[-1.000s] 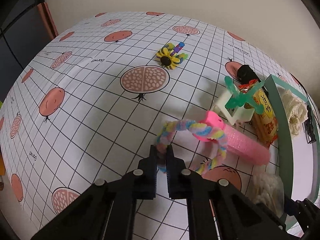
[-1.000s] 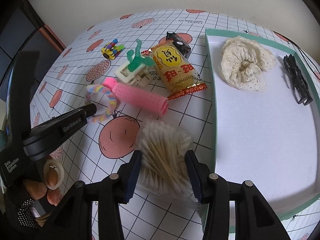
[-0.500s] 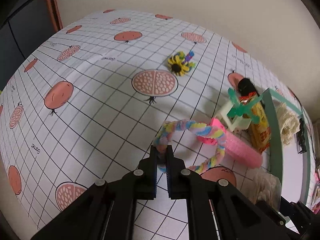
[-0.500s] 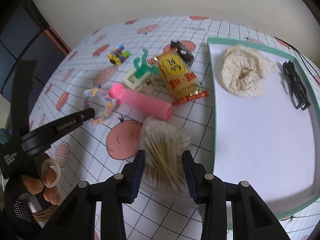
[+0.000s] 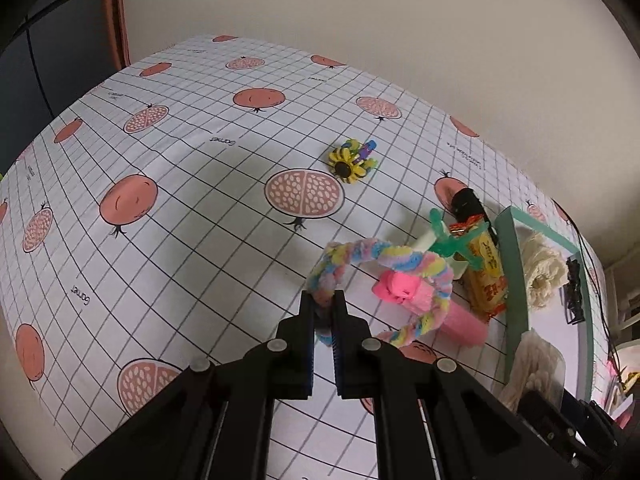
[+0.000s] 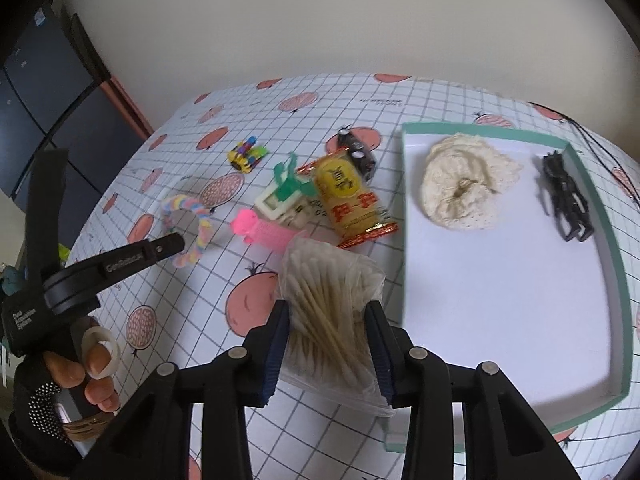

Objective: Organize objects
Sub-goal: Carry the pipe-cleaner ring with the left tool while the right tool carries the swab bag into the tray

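In the left wrist view, the left gripper [image 5: 323,300] pinches the pastel hair tie [image 5: 382,280], now lifted off the tablecloth [image 5: 180,216], beside the pink roller [image 5: 424,304] left of the tray [image 5: 514,280]; "Garnet" is printed on the cloth.

In the right wrist view, the right gripper [image 6: 329,322] squeezes the cotton swab bag [image 6: 332,312], raised beside the tray [image 6: 612,264], likely headed in. The left gripper [image 6: 176,240] reads "GenRobot.AI".

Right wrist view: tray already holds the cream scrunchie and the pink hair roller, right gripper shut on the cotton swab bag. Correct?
Not quite. The tray holds the cream scrunchie and a black claw clip; the pink hair roller lies on the tablecloth. The right gripper does grip the cotton swab bag. Right wrist view shows it.
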Motion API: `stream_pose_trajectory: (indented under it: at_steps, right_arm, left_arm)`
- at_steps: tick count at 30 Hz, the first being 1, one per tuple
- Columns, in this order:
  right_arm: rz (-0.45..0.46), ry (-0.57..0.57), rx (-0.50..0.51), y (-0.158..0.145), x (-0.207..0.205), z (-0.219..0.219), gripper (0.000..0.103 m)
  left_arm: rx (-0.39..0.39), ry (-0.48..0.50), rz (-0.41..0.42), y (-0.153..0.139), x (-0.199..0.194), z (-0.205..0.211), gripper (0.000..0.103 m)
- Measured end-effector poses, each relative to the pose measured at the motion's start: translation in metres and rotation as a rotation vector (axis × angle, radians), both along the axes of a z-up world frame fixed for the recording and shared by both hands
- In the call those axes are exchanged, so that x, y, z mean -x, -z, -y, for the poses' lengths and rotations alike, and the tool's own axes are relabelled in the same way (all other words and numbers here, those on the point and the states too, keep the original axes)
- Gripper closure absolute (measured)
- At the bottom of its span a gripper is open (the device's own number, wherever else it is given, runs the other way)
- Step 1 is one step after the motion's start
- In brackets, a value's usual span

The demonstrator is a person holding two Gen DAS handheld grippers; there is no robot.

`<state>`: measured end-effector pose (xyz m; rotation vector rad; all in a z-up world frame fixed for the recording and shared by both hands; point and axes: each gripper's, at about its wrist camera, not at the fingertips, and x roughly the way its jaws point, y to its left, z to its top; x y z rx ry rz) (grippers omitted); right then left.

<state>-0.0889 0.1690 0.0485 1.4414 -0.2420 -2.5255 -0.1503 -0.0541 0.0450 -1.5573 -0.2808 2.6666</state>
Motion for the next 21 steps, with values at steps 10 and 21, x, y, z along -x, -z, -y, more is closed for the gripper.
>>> stream_pose_trajectory:
  at_steps: [10,21]
  right_arm:
    - [-0.048,0.129,-0.006,-0.007,-0.005,-0.044,0.062]
    - [-0.029,0.275,-0.033,-0.003,-0.021,-0.110,0.062]
  left_arm:
    - [-0.038,0.055,-0.020,-0.008,-0.008,-0.035,0.096]
    - [-0.048,0.237,-0.053,-0.023,-0.030,-0.124,0.096]
